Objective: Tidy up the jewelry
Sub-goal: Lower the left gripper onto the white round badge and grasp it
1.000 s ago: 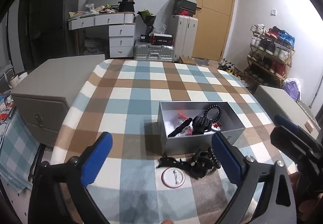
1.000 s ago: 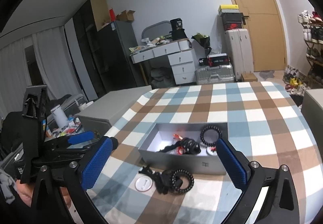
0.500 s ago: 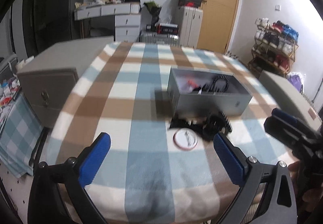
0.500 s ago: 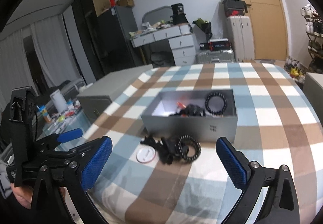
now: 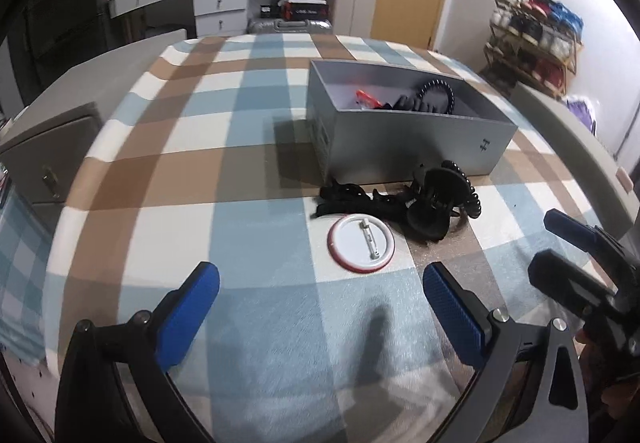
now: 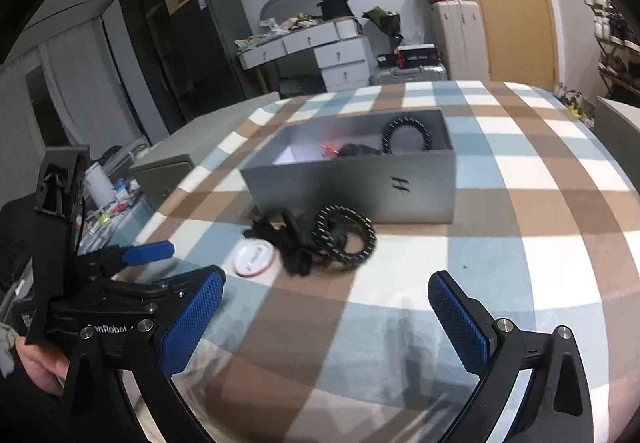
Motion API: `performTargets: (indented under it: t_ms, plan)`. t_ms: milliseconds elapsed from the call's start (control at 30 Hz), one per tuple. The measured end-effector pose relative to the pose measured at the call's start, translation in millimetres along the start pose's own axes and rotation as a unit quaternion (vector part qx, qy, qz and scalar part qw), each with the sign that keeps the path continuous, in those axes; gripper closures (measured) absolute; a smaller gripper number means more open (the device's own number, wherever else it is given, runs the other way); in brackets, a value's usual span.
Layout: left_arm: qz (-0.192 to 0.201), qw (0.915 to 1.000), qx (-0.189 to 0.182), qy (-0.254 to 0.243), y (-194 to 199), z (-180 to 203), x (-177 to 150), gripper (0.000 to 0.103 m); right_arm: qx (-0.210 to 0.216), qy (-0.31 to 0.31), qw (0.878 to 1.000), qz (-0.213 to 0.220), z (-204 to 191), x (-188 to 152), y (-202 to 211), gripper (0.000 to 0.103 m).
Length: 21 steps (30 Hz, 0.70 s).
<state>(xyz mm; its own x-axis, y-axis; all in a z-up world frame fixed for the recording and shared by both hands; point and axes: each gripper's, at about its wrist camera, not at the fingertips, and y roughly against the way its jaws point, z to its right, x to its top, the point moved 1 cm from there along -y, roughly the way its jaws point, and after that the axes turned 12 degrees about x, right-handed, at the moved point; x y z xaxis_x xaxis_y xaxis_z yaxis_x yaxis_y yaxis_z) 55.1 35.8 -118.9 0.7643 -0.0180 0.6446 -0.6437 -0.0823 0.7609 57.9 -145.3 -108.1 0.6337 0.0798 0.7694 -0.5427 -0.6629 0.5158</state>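
Two grippers hang over the checked tablecloth (image 5: 248,147), both with blue pads spread wide and nothing between them: the left gripper (image 5: 320,307) and the right gripper (image 6: 326,317). The loose jewelry lies at twelve o'clock from the left one, touching the near wall of the grey box (image 5: 404,147): a round pin badge (image 5: 361,242) lying face down, a black claw clip (image 5: 434,203) and a black coiled hair tie (image 6: 345,234). All look light. The badge is flat and probably slippery, best pinched across its rim. The springy coil should yield; grip its ring. The black heap blurs together, and the box's contents are half hidden.
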Motion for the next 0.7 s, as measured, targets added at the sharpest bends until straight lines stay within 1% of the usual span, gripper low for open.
performTargets:
  t_ms: [100,233,333,400,500,567,600,633,667,700]
  plan:
    - [-0.006,0.9999,-0.006,-0.007,-5,5,4,0.004,-0.008,-0.005,1.000,-0.007,6,-4,-1,0.000]
    - [-0.016,0.9997,-0.014,-0.013,-13,8,5,0.004,-0.008,-0.005,1.000,-0.009,8,-7,0,0.000]
    - [-0.020,0.9995,-0.013,-0.019,-17,10,8,0.010,-0.007,-0.006,1.000,-0.009,11,-8,0,0.000]
    - [-0.021,0.9993,-0.019,-0.023,-17,13,10,0.013,-0.004,-0.011,1.000,-0.010,13,-8,0,0.000]
    - [-0.019,0.9991,-0.018,-0.035,-18,18,12,0.022,-0.001,-0.019,1.000,-0.011,16,-8,-2,0.000]
    - [-0.016,0.9988,-0.014,-0.044,-16,21,12,0.030,0.001,-0.022,1.000,-0.012,16,-8,-2,0.000]
    - [-0.015,0.9986,-0.013,-0.049,-16,23,12,0.032,0.000,-0.021,1.000,-0.012,16,-9,-3,0.000]
    - [-0.014,0.9985,-0.013,-0.052,-15,24,12,0.037,-0.001,-0.020,1.000,-0.012,16,-9,-2,0.000]
    - [-0.013,0.9983,-0.012,-0.055,-15,25,12,0.045,-0.001,-0.019,1.000,-0.012,16,-9,-2,0.000]
    - [-0.011,0.9981,-0.008,-0.059,-14,26,11,0.050,-0.001,-0.019,1.000,-0.012,16,-9,-2,0.000]
